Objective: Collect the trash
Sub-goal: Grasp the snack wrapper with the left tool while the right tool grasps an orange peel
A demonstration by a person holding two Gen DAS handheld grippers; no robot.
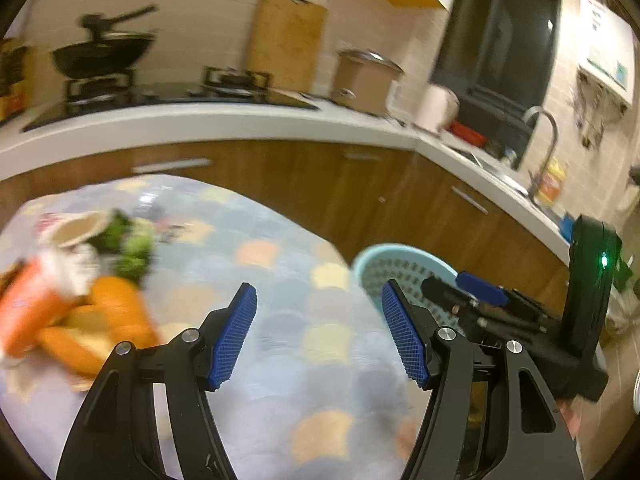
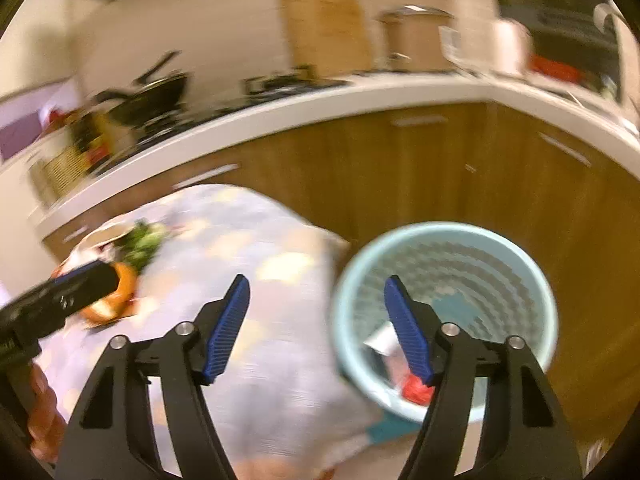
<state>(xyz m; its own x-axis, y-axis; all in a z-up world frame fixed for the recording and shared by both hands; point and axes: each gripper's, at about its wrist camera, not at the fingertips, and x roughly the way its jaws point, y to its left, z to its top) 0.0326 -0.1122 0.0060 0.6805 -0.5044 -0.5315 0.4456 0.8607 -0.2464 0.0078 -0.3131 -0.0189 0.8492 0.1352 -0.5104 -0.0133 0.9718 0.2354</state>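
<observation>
Your pale blue mesh wastebasket stands upright on the floor just off the right edge of the table, its mouth open towards you; inside, at the bottom, you can see a white scrap and a red scrap already lying together, though blur hides what they are. Your remaining trash sits heaped near the table's left edge: orange peels or wrappers, something white, a tan bowl-like piece and a clump of green leaves at the far side; the heap is too blurred to sort further.
</observation>
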